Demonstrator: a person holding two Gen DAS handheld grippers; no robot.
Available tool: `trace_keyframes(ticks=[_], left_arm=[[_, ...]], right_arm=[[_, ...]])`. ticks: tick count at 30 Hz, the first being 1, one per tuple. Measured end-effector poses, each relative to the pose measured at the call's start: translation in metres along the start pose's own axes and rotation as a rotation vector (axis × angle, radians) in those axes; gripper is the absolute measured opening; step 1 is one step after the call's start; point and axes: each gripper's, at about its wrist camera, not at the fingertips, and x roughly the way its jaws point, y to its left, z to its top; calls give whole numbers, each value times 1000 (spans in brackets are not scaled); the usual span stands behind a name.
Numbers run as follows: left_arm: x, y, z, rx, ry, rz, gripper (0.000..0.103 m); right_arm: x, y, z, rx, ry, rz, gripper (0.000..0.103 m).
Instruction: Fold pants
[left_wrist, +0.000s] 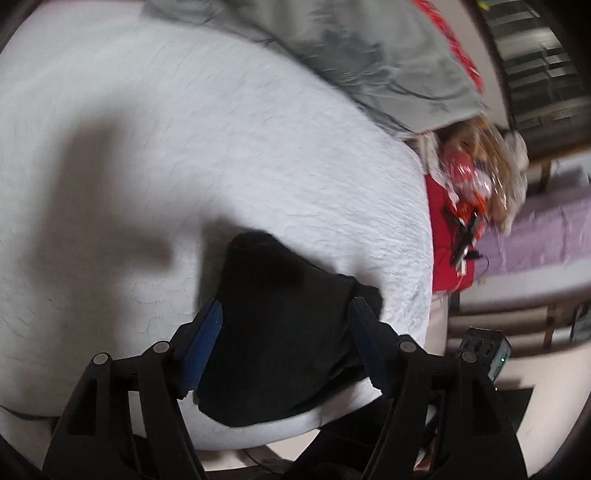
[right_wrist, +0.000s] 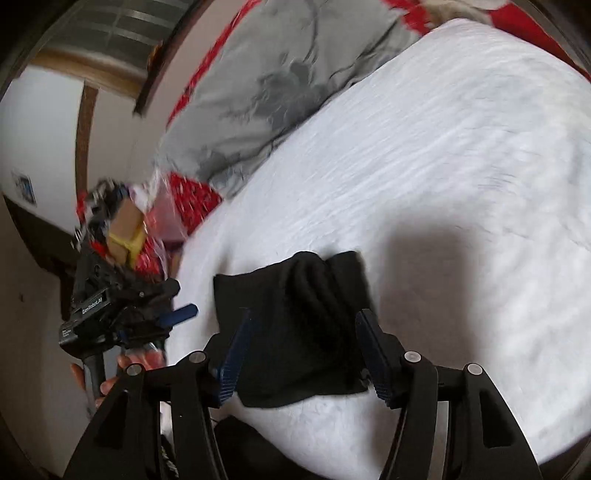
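A grey blanket (left_wrist: 354, 62) lies at twelve o'clock on my white bed (left_wrist: 184, 147), red clutter (left_wrist: 448, 243) off its edge at three. The folded black pants (left_wrist: 284, 332) sit near the bed's edge, between the spread fingers of my left tool (left_wrist: 286, 314) and my right tool (right_wrist: 304, 325); neither clamps anything. Only the right view shows my left tool at nine o'clock

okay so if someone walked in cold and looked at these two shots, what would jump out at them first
The black pants, folded into a compact bundle, stand out against the white bed cover near the bed's front edge. Both the left gripper and the right gripper frame the bundle with open blue-padded fingers. Behind, a grey patterned quilt with red trim lies along the far side of the bed.
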Motion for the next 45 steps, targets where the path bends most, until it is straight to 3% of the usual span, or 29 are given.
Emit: trace_keyframes(ticks=[5, 8, 10, 11, 13, 15, 17, 20, 21, 23, 25, 26, 27, 30, 34, 37, 40, 43, 45], left_arm=[[30, 5, 2, -38, 45, -40, 70], [35, -8, 3, -27, 5, 30, 70], [35, -17, 6, -28, -10, 60, 65], [33, -19, 6, -29, -18, 57, 63], [35, -30, 4, 21, -38, 124, 57], [52, -31, 4, 72, -35, 260, 54], [65, -23, 4, 56, -15, 310, 54], [57, -18, 1, 35, -28, 290, 54], [50, -16, 0, 18, -28, 274, 54], [32, -11, -6, -12, -25, 222, 54], [14, -5, -22, -38, -35, 166, 55], [7, 0, -33, -57, -40, 138, 60], [4, 6, -49, -92, -43, 106, 63], [15, 22, -80, -173, -21, 59, 64], [28, 31, -95, -256, 18, 36, 64], [25, 28, -97, -271, 14, 26, 64], [26, 23, -94, -261, 8, 36, 64], [35, 22, -87, -278, 21, 41, 64], [39, 22, -83, -290, 25, 47, 64]], right_arm=[[25, 3, 6, -10, 18, -47, 61], [36, 3, 2, -33, 45, -52, 60], [41, 9, -1, -103, 52, -104, 37], [40, 10, -2, -122, 58, -117, 20], [30, 7, 3, -95, 33, -89, 19], [19, -1, 6, -89, -2, -110, 19], [25, -20, 8, -41, 28, -140, 19], [32, -30, 6, -9, 51, -120, 23], [31, -27, 7, -16, 54, -118, 28], [27, -21, 10, -26, 72, -104, 29], [14, -18, 8, -27, 80, -68, 38], [10, -17, 5, -33, 85, -52, 51], [4, -18, 0, -38, 85, -49, 57], [1, -23, -17, -28, 101, -53, 58], [8, -26, -33, -10, 115, -75, 57], [5, -26, -37, 7, 95, -82, 56], [-11, -26, -34, 11, 18, -62, 56], [-8, -26, -30, 21, 54, -10, 48], [-2, -23, -29, 0, 73, -33, 44]])
